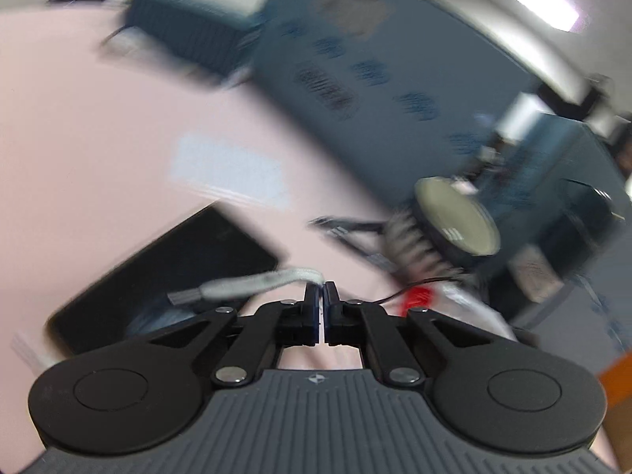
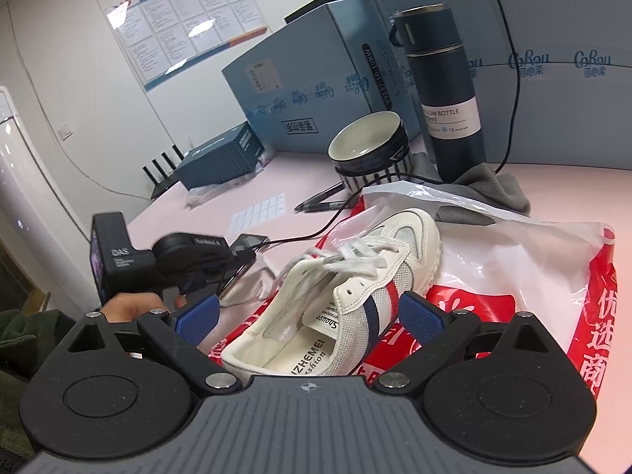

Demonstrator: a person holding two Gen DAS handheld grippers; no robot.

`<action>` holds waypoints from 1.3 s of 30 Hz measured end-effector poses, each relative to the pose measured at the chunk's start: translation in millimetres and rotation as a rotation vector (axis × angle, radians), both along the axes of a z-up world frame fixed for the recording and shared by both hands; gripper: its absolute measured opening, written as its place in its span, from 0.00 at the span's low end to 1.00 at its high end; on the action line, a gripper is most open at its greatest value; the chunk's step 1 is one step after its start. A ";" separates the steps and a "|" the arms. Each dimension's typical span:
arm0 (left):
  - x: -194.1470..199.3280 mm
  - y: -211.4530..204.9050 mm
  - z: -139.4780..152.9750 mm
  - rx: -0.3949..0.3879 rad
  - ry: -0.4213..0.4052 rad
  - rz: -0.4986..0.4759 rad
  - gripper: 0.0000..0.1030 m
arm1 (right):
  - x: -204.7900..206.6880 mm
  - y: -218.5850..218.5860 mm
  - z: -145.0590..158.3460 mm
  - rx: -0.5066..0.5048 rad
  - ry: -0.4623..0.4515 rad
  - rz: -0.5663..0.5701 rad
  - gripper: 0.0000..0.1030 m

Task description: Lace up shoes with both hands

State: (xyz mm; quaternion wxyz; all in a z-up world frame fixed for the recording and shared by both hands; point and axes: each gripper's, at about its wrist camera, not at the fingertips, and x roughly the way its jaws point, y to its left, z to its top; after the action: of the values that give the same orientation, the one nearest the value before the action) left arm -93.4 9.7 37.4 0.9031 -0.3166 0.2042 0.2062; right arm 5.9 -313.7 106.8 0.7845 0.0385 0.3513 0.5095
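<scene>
A white sneaker [image 2: 355, 276] with red and blue side stripes lies on a red-and-white plastic bag [image 2: 513, 260], toe pointing away. Its white laces [image 2: 355, 256] sit loosely across the upper eyelets. My right gripper [image 2: 308, 318] is open, its blue pads either side of the shoe's heel opening and not touching it. In the blurred left wrist view my left gripper [image 1: 324, 290] is shut on a white shoelace [image 1: 260, 282], whose tipped end sticks out to the left. The left gripper's black housing [image 2: 189, 251], held by a hand [image 2: 134, 304], is left of the shoe.
On the pink table are a black phone [image 1: 170, 272], a striped bowl [image 2: 369, 146], a dark vacuum bottle [image 2: 442, 91], a pen [image 2: 322, 199], a grey cloth [image 2: 486, 193] and a black cable [image 2: 316, 233]. Blue boxes [image 2: 300, 75] line the back edge.
</scene>
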 end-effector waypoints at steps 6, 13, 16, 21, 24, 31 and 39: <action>27.7 -47.5 40.9 0.267 -0.149 -0.592 0.02 | -1.3 -1.8 0.0 0.010 0.007 -0.031 0.95; 43.5 -83.4 35.9 0.392 -0.041 -0.906 0.07 | -2.6 -6.1 0.7 0.020 0.008 -0.078 0.95; 42.7 -76.1 32.5 0.332 -0.033 -0.864 0.19 | -3.1 -9.2 0.2 0.023 0.011 -0.099 0.95; 44.6 -66.7 32.8 0.262 -0.034 -0.811 0.34 | -1.7 -10.0 -1.7 0.016 0.014 -0.130 0.96; 48.6 -69.6 37.4 0.241 -0.042 -0.801 0.42 | -0.7 -9.3 -1.3 0.020 0.003 -0.146 0.96; 85.0 -88.4 40.5 0.149 0.042 -0.757 0.43 | 6.4 -13.0 -0.3 0.032 -0.027 -0.197 0.96; 111.6 -107.3 29.6 0.171 0.166 -0.658 0.41 | 21.5 -25.5 -2.6 0.037 -0.022 -0.244 0.96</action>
State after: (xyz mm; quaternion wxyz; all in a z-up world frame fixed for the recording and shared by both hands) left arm 18.3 -97.7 67.0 0.9248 -0.1390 0.3499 -0.0547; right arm 27.4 -339.2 104.1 0.8437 0.0898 0.3261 0.4169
